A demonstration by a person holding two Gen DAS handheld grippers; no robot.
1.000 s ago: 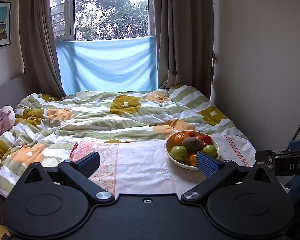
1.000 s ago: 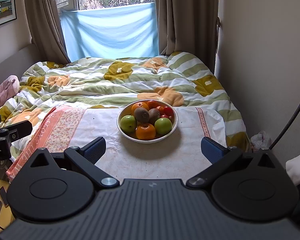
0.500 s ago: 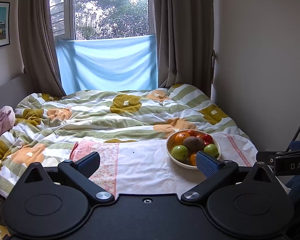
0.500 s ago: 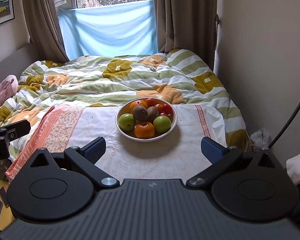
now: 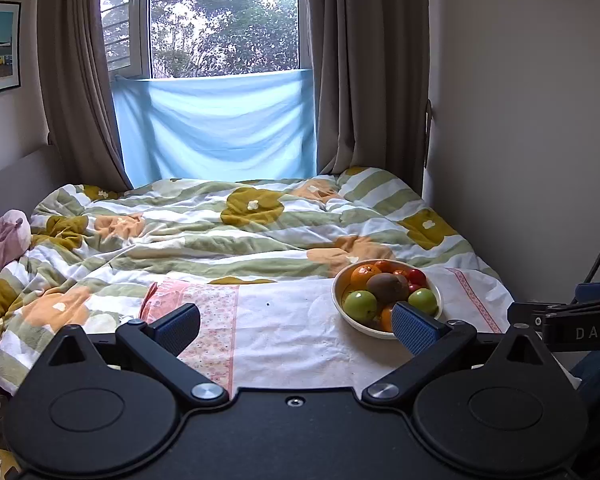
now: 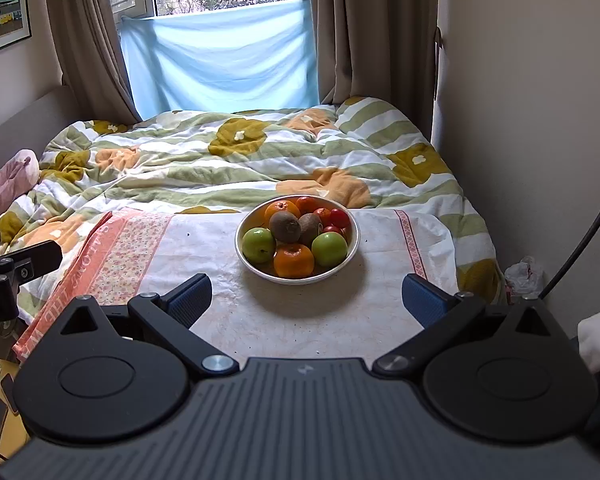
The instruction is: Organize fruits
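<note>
My right gripper (image 6: 306, 294) has its jaws wide apart and holds nothing; under it, in the lower centre of the frame, is bare white cloth (image 6: 300, 320). My left gripper (image 5: 296, 326) is also spread wide and empty. The bowl (image 6: 352, 254) of fruits stands in the middle of the frame, well apart from the cloth's edges. To its left the cloth lies free up to the pink border (image 6: 112, 256).

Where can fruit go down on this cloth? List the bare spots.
Bare white cloth lies between the floral strip and the bowl, and between the bowl and both open grippers. The bowl is crowded.
</note>
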